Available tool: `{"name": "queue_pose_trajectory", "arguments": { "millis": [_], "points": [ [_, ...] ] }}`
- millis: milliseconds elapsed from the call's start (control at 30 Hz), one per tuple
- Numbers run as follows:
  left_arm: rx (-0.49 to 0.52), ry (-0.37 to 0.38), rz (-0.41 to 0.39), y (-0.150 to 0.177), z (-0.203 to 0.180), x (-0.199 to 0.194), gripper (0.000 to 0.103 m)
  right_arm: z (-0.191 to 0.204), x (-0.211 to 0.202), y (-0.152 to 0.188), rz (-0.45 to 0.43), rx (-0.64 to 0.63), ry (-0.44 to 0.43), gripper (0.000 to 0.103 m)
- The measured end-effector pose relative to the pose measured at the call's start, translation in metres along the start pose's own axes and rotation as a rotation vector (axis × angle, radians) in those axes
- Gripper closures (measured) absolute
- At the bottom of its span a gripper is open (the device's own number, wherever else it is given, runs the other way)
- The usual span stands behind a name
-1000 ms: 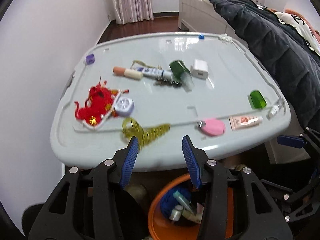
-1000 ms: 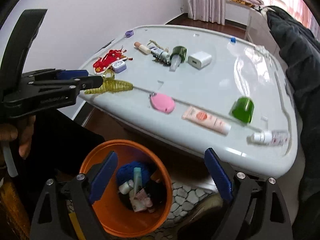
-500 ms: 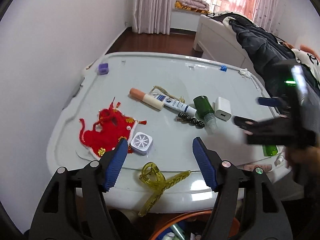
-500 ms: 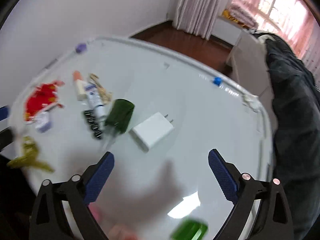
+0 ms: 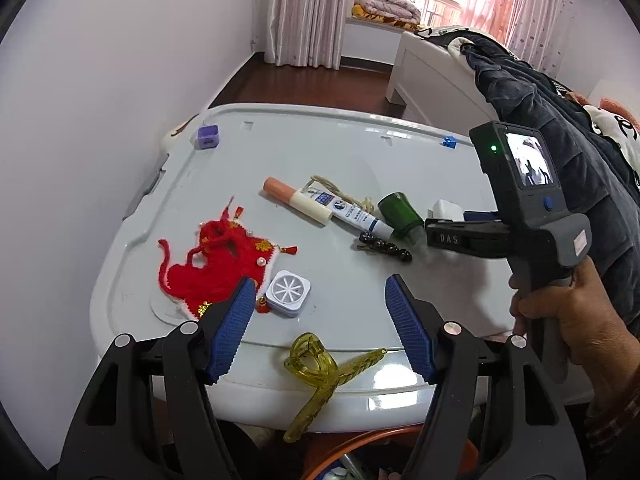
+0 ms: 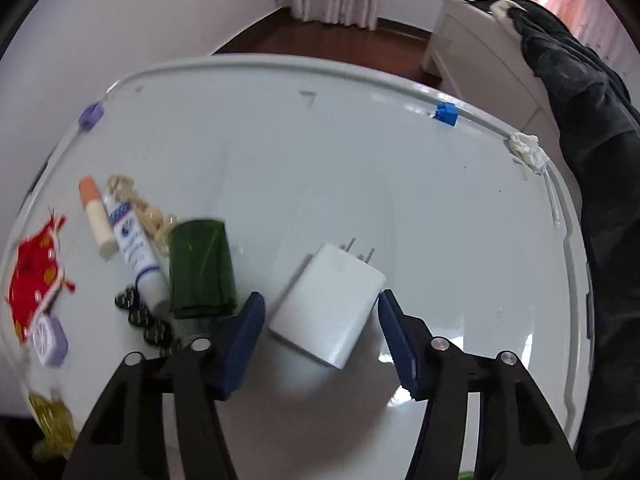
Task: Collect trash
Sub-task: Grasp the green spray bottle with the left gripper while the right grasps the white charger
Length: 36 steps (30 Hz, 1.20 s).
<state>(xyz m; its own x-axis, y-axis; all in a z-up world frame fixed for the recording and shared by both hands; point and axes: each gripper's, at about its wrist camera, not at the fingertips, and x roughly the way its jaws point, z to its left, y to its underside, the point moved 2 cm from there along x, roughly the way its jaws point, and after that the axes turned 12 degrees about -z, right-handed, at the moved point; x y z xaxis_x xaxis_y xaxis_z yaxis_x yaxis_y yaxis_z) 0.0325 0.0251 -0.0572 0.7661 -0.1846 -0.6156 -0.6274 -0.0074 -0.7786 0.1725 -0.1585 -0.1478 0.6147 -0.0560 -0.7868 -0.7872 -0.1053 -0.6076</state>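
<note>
Right hand-held gripper [image 6: 320, 320] is angling steeply down, jaws closing around, not yet pressing, the smooth white boxy charger [image 6: 326, 306] on the glossy worktop [image 6: 400, 184]

Pink curtains [image 5: 308, 12] hung at the far wall; a dark quilt [image 5: 560, 128] lay on the right.
</note>
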Motion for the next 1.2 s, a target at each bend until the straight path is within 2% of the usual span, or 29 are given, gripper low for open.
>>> {"name": "queue_pose_trajectory", "arguments": {
  "millis": [67,200,367,500,633,733,800,967,1067,1133,1200],
  "points": [
    [-0.015,0.001,0.005,0.0,0.004,0.001,0.037,-0.003,0.001,-0.004,0.008,0.026,0.002,0.056],
    [-0.062,-0.001,0.016,0.0,0.017,0.001,0.037,-0.014,-0.019,0.004,-0.028,0.054,-0.052,0.061],
    [-0.205,0.014,0.063,0.001,0.041,0.009,0.037,-0.028,-0.061,0.019,-0.075,0.051,-0.106,0.062],
    [-0.292,-0.023,0.086,-0.006,0.053,0.019,0.037,-0.04,-0.096,0.029,-0.117,0.058,-0.152,0.063],
    [-0.297,-0.045,0.111,-0.019,0.046,0.04,0.037,-0.057,-0.106,0.03,-0.16,0.088,-0.184,0.063],
    [-0.297,-0.047,0.098,-0.031,0.034,0.054,0.037,-0.064,-0.109,0.028,-0.178,0.11,-0.212,0.063],
    [-0.28,-0.03,0.089,-0.037,0.019,0.061,0.037,-0.067,-0.117,0.022,-0.204,0.11,-0.222,0.063],
    [-0.165,0.013,0.106,-0.044,-0.042,0.095,0.037,-0.08,-0.135,0.013,-0.253,0.142,-0.238,0.063],
    [-0.11,-0.013,0.147,-0.04,-0.067,0.125,0.037,-0.086,-0.142,0.012,-0.27,0.141,-0.226,0.063],
    [-0.07,-0.072,0.188,-0.035,-0.076,0.146,0.037,-0.092,-0.145,0.013,-0.276,0.15,-0.225,0.063],
    [-0.087,-0.098,0.223,-0.028,-0.077,0.16,0.034,-0.097,-0.147,0.014,-0.281,0.152,-0.222,0.063]
  ]
}}
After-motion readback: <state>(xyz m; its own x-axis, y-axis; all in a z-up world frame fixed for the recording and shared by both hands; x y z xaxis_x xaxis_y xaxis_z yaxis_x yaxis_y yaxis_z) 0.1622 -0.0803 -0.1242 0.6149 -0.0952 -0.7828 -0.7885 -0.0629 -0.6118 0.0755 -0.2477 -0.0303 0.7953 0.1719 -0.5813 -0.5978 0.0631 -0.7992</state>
